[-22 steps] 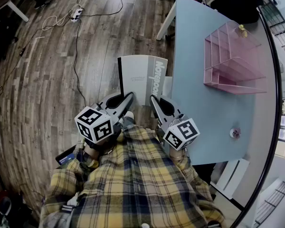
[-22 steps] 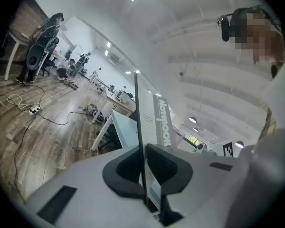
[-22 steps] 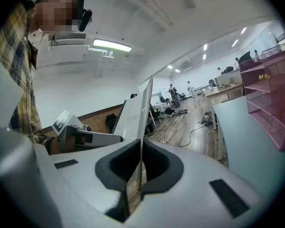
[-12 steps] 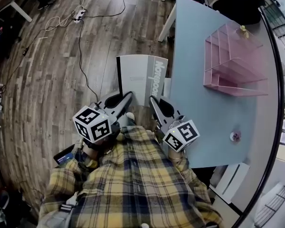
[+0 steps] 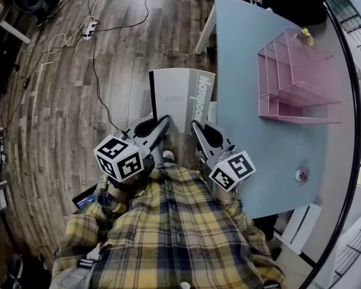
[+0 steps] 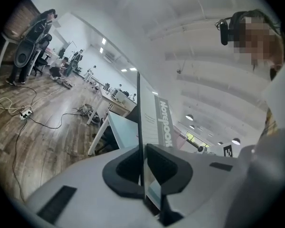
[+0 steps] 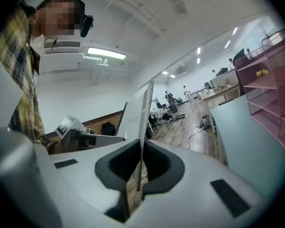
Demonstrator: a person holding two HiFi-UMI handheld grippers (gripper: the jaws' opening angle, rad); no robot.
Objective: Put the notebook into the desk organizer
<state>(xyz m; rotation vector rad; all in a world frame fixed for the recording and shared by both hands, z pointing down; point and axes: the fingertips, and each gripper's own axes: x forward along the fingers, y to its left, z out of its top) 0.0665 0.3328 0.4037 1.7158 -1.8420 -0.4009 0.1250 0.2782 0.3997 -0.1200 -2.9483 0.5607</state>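
Left gripper [image 5: 165, 121] & right gripper [image 5: 195, 126] fingers clenched on notebook [image 5: 179, 94] near edge only, over floor [image 5: 66, 107]: pinch cd slip, or snag desk organizer [image 5: 295, 80].

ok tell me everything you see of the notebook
The notebook is thin, with a pale grey cover, a dark spine on its left edge and a grey band lettered "Notebook" near its right. It hangs flat beside the table, the left gripper and right gripper clamped on its near edge.
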